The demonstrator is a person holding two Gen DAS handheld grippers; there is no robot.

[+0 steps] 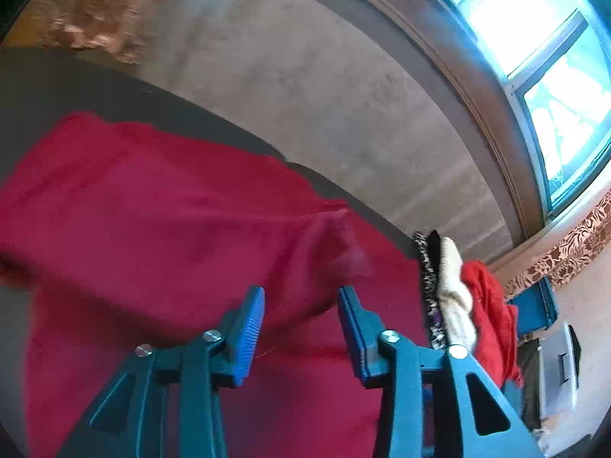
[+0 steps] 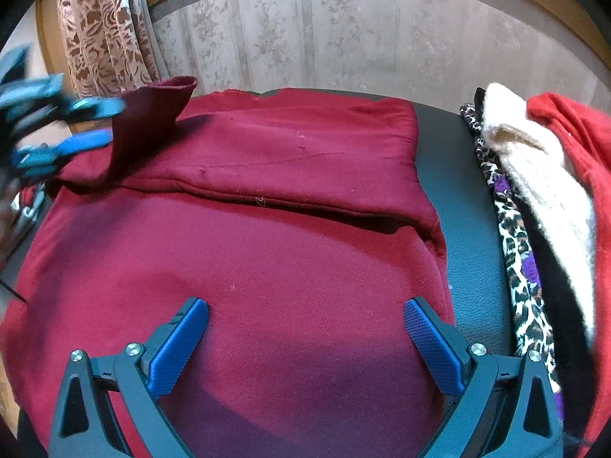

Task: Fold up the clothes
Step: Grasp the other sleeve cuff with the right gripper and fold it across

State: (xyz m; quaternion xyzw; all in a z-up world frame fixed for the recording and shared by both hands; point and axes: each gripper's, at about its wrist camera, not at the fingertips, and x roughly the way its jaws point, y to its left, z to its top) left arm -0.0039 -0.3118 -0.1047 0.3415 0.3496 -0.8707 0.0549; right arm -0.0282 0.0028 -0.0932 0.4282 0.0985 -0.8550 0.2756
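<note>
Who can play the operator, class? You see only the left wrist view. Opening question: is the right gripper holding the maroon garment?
Observer: No. The right gripper is open, hovering over the near part of the maroon garment.
Operator: Is anything folded yet?
Observer: Yes. The far layer lies folded over, and its fold edge runs across the garment.
Operator: How does my gripper look from there?
Observer: The left gripper is blurred, beside a raised flap. I cannot tell whether they touch.

Crimson garment (image 2: 267,267); leopard-print cloth (image 2: 515,236)
</note>
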